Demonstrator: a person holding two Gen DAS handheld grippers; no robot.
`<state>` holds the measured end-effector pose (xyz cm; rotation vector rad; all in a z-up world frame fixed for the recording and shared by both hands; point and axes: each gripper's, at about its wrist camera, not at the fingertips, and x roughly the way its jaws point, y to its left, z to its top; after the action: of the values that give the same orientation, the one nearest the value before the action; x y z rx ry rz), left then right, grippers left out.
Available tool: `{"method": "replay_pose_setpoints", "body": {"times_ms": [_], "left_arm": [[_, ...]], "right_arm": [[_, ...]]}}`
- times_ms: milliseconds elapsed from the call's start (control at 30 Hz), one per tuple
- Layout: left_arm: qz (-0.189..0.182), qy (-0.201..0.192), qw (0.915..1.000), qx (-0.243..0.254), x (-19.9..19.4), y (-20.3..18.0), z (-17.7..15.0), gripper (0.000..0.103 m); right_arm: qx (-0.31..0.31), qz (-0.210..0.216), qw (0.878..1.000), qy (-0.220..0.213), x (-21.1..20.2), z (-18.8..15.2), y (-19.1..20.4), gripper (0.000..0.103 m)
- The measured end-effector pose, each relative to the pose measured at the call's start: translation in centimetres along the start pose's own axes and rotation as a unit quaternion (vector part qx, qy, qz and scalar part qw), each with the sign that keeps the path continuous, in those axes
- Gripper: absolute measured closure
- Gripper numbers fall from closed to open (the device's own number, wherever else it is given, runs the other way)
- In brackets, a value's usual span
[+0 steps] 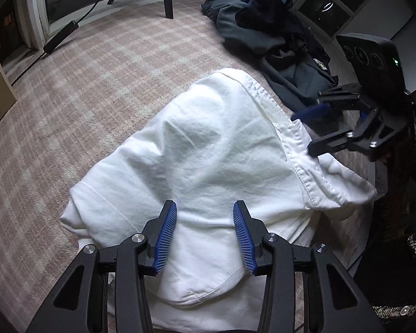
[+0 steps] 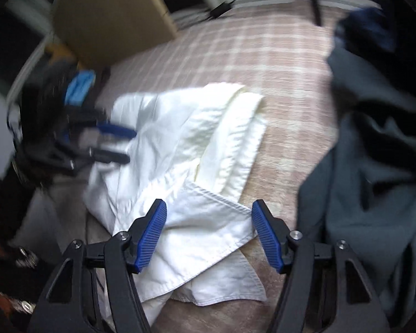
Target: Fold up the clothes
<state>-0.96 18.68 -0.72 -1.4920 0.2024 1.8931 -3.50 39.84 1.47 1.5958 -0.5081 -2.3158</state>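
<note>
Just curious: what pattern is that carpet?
Pinkish plaid with pale lines on the carpet; clearest in the left wrist view.

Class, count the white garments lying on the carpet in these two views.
1: a white garment, crumpled mid-carpet under both grippers, seen again in the right wrist view. The dark clothes pile beyond could hide others.

White garment (image 1: 208, 161): matt woven cloth, creased, stitched hems; rug (image 1: 111, 69): rough woven pile, pink-and-cream check; dark clothes (image 1: 263, 27): soft matt cloth; left gripper (image 1: 205, 238) and right gripper (image 2: 209, 236): matt black plastic, ribbed blue pads (image 1: 166, 238), shiny metal screws
</note>
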Motion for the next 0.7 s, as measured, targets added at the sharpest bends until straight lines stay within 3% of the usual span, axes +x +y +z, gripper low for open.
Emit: {"method": "replay_pose_setpoints", "body": {"times_ms": [33,167,233,333,400,433,500,567,633,700], "left_arm": [[0.001,0.0,1.0,0.001,0.0,0.0,-0.1,0.062],[-0.006,-0.007,0.9999,-0.005,0.0,0.3,-0.4,0.062],[-0.009,-0.009,0.9999,-0.008,0.0,0.4,-0.4,0.062],[-0.005,-0.017,0.9996,-0.02,-1.6,0.5,-0.4,0.064],[0.005,-0.038,0.9988,-0.03,-3.7,0.7,-0.3,0.063],[0.011,-0.059,0.9976,-0.034,-5.2,0.9,-0.3,0.062],[0.021,-0.09,0.9948,-0.042,-7.1,1.5,-0.1,0.06],[0.024,-0.092,0.9939,-0.056,-6.7,2.5,0.7,0.06],[0.022,-0.091,0.9932,-0.069,-5.7,3.3,1.1,0.06],[0.024,-0.086,0.993,-0.077,-4.0,3.8,1.2,0.06]], "right_arm": [[-0.003,-0.003,1.0,0.009,0.2,0.1,0.1,0.094],[-0.008,-0.018,1.0,-0.001,-2.1,-0.3,1.4,0.099],[-0.01,-0.06,0.998,-0.005,-3.0,-0.7,1.3,0.099],[0.0,-0.143,0.987,0.068,-1.6,-1.7,-0.2,0.099],[0.009,-0.183,0.981,0.064,-2.4,-1.6,-0.3,0.099],[0.009,-0.185,0.982,0.041,-3.2,-1.1,0.2,0.098],[0.005,-0.157,0.987,-0.031,-5.2,0.5,1.8,0.098],[0.005,-0.105,0.99,-0.089,-5.7,2.6,3.2,0.098],[-0.001,-0.065,0.992,-0.112,-3.9,4.9,4.2,0.098],[0.004,-0.045,0.994,-0.101,-1.4,6.7,3.8,0.098]]}}
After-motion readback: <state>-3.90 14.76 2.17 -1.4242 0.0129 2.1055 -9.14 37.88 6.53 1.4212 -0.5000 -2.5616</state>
